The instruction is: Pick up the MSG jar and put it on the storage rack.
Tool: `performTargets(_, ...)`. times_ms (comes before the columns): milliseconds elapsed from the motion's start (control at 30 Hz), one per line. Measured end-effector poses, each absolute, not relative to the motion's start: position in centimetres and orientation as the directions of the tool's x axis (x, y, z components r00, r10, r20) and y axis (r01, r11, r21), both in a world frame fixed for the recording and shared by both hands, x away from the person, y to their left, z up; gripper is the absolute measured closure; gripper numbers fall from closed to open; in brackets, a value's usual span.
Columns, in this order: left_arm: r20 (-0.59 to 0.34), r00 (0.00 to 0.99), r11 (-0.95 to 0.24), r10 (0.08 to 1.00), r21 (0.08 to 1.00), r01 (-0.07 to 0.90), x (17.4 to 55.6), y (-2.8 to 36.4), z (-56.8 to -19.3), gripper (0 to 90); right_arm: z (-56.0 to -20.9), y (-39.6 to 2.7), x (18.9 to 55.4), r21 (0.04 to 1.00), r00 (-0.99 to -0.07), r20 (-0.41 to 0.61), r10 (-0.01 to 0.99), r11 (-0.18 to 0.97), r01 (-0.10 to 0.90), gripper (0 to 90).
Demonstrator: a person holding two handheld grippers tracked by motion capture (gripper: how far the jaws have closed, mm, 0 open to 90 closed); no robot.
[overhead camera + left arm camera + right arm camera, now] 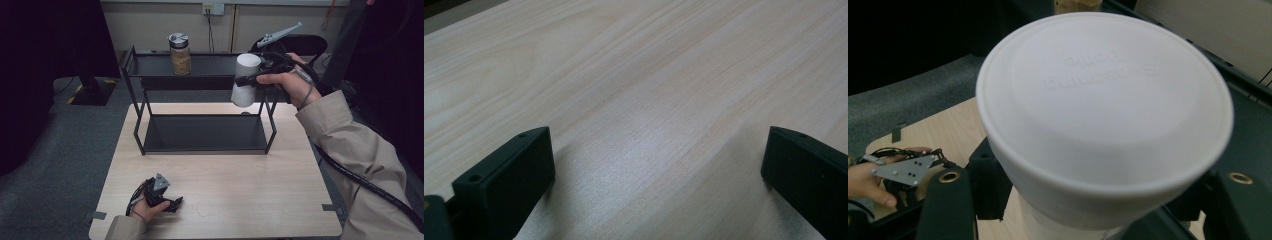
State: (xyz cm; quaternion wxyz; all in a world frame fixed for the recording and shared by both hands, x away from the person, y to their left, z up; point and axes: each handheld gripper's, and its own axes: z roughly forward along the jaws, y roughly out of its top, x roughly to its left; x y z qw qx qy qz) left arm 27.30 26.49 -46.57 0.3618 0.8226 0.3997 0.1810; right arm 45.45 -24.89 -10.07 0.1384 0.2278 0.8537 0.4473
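A white cylindrical container (245,80) with a white lid (1105,100) hangs in the air at the right end of the black two-tier rack (205,134), level with its top shelf. My right gripper (256,79) is shut on the container's side, the black jaws pressing on it just below the lid. A glass jar (180,54) with a metal lid stands on the rack's top shelf at the left. My left gripper (175,204) rests low on the wooden table (225,190) near its front left edge, jaws wide apart over bare wood (649,125).
The rack's lower shelf (205,132) is bare. A dark monitor (50,45) stands off the table at the left. A black cable (360,177) trails from the right gripper along the sleeve. In the right gripper view the left hand and its grey plate (903,170) show far below.
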Motion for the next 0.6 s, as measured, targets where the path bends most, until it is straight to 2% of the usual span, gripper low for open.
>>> performTargets(600,0.008,0.614,-0.417,0.790,0.740,0.527,27.3,26.5,-46.6,0.0,-6.7,-22.2,46.6,0.847,-0.805,-0.054,0.591,0.454,0.277,34.7)
